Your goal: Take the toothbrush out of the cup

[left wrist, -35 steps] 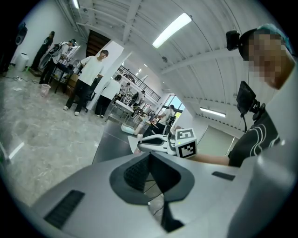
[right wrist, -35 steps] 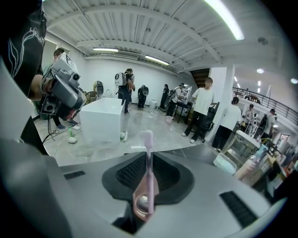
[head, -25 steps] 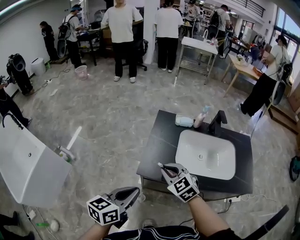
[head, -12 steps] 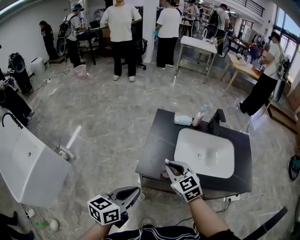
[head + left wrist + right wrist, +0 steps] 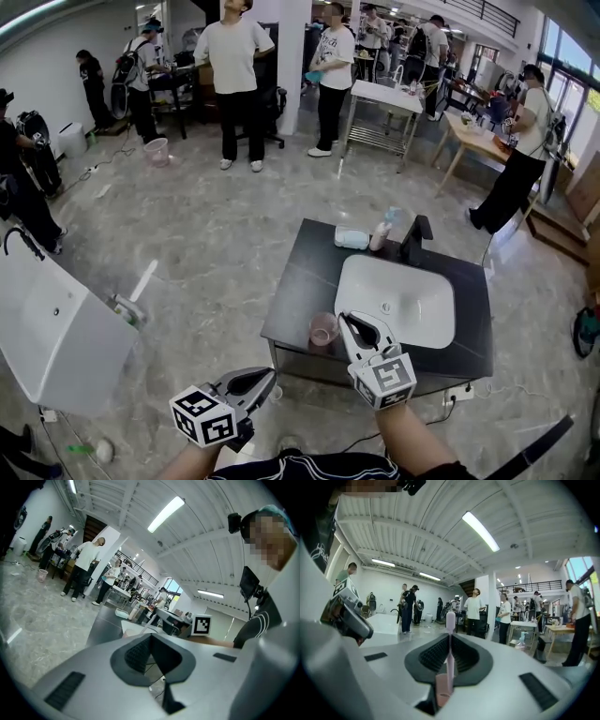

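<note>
A clear pink cup [image 5: 323, 329] stands upright near the front left corner of the black counter [image 5: 295, 295]. My right gripper [image 5: 349, 321] hovers just right of the cup and above it. In the right gripper view this gripper [image 5: 450, 637] is shut on a pink toothbrush [image 5: 450, 667], whose head sticks out past the fingertips. My left gripper [image 5: 267, 375] hangs in front of the counter, lower left of the cup. In its own view the left gripper [image 5: 151, 637] is shut with nothing between its pads.
A white sink basin [image 5: 398, 300] fills the counter's middle, with a black faucet [image 5: 413, 239], a bottle [image 5: 380, 232] and a pale soap block [image 5: 352, 238] behind it. Another white basin [image 5: 56, 337] stands at the left. Several people stand on the far floor.
My right gripper has risen with the toothbrush and tilted up. The pink cup now shows uncovered to its left. The left gripper has barely moved.
</note>
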The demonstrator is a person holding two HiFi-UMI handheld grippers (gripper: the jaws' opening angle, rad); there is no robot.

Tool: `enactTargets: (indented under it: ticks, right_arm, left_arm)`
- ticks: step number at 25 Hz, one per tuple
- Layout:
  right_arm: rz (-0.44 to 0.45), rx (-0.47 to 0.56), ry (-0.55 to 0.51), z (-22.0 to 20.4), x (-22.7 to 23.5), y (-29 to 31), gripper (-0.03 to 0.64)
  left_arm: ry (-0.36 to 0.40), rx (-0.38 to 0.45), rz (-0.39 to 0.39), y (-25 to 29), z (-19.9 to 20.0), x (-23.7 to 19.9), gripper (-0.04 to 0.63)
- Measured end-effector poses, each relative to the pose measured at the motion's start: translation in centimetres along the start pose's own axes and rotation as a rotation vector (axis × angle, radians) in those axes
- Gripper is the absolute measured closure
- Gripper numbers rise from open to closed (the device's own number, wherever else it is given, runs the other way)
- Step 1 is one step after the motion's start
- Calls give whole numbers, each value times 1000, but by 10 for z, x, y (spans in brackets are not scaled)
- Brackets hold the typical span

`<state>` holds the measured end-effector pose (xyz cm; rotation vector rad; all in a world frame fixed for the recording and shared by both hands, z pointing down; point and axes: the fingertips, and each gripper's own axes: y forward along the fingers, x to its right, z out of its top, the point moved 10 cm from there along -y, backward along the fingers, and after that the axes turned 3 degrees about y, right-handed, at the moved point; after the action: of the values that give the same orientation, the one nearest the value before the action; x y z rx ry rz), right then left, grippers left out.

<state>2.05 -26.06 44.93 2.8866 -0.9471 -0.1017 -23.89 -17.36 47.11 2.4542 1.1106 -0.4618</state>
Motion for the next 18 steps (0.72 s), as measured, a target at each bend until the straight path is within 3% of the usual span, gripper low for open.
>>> enactTargets:
  ticks: [6, 11, 18]
  right_arm:
    - [51, 105, 86, 25, -5, -56, 595]
    - [110, 123, 91, 30, -17, -112, 595]
    - [167, 109, 180, 16, -17, -190, 595]
  left_arm:
    - [28, 49, 3, -5, 2, 32, 592]
    - [64, 84, -19, -1, 1, 73, 592]
    - [109, 93, -54, 12, -16, 136, 592]
